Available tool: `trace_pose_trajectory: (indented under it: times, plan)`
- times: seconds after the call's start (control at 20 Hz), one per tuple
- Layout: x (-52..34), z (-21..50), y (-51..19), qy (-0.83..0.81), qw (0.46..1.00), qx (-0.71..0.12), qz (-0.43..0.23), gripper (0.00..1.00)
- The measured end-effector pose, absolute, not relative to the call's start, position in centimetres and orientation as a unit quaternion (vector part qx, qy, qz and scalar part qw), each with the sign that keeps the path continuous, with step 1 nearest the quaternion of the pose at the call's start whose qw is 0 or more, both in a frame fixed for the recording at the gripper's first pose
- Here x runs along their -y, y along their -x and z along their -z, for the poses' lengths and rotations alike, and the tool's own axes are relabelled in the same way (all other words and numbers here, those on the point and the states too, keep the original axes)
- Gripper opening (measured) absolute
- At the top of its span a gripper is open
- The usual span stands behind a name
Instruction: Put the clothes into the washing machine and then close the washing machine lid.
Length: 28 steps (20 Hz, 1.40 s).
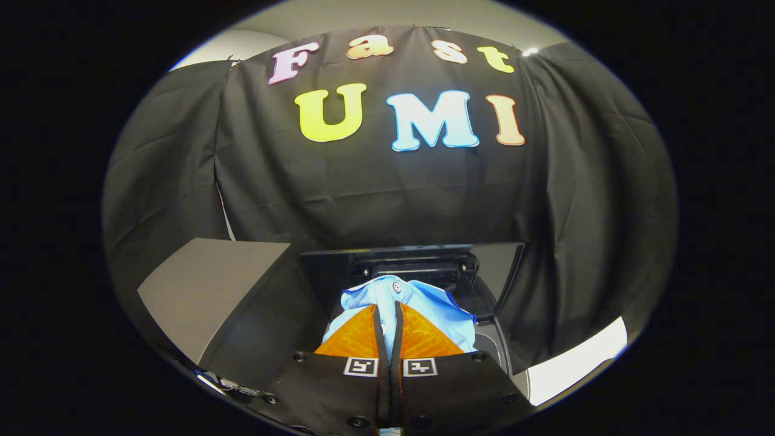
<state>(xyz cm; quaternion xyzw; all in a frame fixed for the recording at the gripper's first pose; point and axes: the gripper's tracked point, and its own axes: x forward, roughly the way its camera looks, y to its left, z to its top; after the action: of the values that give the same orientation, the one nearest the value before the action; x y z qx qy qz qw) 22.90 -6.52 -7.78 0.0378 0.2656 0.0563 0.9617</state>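
Blue cloth is bunched right in my gripper [387,327], and both orange fingers [357,339] are pinched together on it with barely a slit between them. That's the light blue shirt [418,303], a small button showing near its top fold, spilling out above and to the right of the fingertips. I've got it held up in the air, I'd say, not resting on anything. Just beyond it stands the washing machine lid [412,266], raised and dark, with the hinge block behind the shirt. A curve of the washing machine rim [499,348] peeks out beside the right finger. So by my reckoning: the pick-up is done, the drop into the drum is not, and the lid is yet to be closed.
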Motion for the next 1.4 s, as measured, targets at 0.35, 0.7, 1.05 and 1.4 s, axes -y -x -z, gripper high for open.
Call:
trace_pose_trajectory:
  times: [0.35, 0.7, 1.05, 1.4]
  plan:
    - [7.3, 12.8, -22.4, -0.034, 0.950, -0.305, -0.051, 0.01]
    - [7.9, 16.6, -21.8, -0.032, 0.938, -0.343, -0.047, 0.02]
    - [8.2, 19.2, -20.9, -0.031, 0.925, -0.378, -0.042, 0.16]
    - [8.5, 16.9, -22.5, -0.002, 0.945, -0.326, -0.028, 0.96]
